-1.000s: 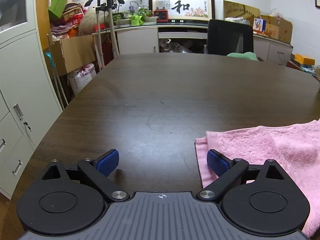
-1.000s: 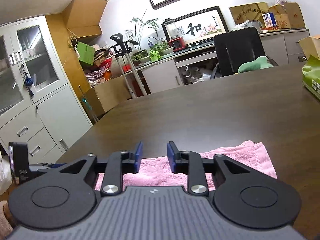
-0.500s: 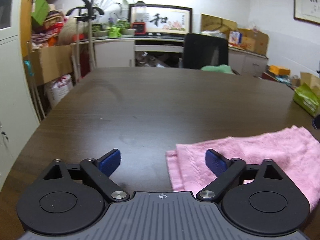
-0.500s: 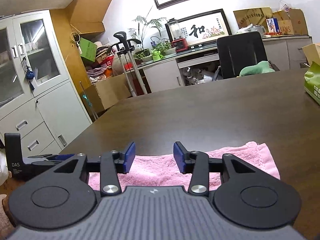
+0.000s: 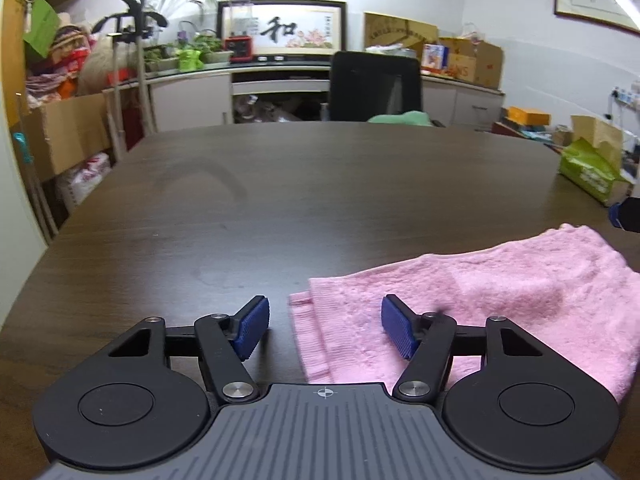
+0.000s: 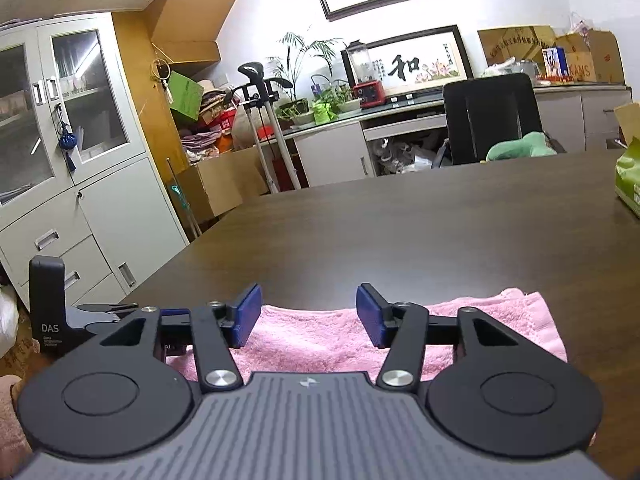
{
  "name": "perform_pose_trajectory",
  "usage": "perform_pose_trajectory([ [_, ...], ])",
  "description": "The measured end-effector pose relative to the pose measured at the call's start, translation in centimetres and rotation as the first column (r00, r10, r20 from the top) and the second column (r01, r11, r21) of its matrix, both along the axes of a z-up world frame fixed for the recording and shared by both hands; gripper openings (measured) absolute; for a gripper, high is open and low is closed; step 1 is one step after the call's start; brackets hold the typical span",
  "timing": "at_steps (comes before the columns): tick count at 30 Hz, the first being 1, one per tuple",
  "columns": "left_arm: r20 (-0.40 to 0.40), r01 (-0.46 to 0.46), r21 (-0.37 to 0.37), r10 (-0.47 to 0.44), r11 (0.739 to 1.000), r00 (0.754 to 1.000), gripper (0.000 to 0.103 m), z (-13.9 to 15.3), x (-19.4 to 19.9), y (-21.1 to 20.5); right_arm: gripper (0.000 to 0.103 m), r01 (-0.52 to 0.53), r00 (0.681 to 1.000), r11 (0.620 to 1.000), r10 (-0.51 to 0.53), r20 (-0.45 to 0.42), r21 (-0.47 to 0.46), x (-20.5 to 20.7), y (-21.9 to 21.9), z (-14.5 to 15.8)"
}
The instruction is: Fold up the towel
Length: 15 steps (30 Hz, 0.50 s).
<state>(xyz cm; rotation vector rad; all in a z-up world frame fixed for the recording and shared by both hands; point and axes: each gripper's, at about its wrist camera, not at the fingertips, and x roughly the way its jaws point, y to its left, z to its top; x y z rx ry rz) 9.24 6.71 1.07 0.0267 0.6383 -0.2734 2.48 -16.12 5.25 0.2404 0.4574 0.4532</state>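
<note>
A pink towel (image 5: 480,296) lies folded in layers on the dark wooden table (image 5: 320,184). My left gripper (image 5: 325,330) is open and empty, low over the towel's left end, with that edge between its fingers. In the right wrist view the towel (image 6: 316,336) lies flat under and ahead of my right gripper (image 6: 309,316), which is open and empty just above it. The left gripper's body (image 6: 80,320) shows at that view's left edge.
A green packet (image 5: 588,172) sits at the table's right edge. A black office chair (image 5: 374,86) with a green cloth stands at the far side. Grey cabinets (image 6: 68,200), boxes and crutches stand to the left.
My right gripper has opened from nearly shut to wide. My left gripper has swung right, so the towel's left end now lies between its fingers.
</note>
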Motion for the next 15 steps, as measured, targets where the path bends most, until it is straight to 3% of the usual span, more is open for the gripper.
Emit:
perform_pose_trajectory([
  [2,-0.010,0.025,-0.020,-0.025,0.999,1.000,0.059,0.02,0.21,-0.03,0.056,-0.005,1.000,1.000,0.005,-0.002,0.000,-0.06,0.06,0.06],
  [6,-0.023,0.052,-0.039,-0.053,0.998,0.998,0.037,-0.03,0.18,0.12,0.058,0.001,1.000,1.000,-0.001,0.006,-0.011,-0.21,0.08,0.18],
  [15,-0.046,0.049,-0.068,-0.053,0.996,0.998,0.038,-0.15,-0.14,0.51,0.061,0.023,1.000,0.999,-0.023,-0.001,-0.026,-0.07,0.03,0.09],
])
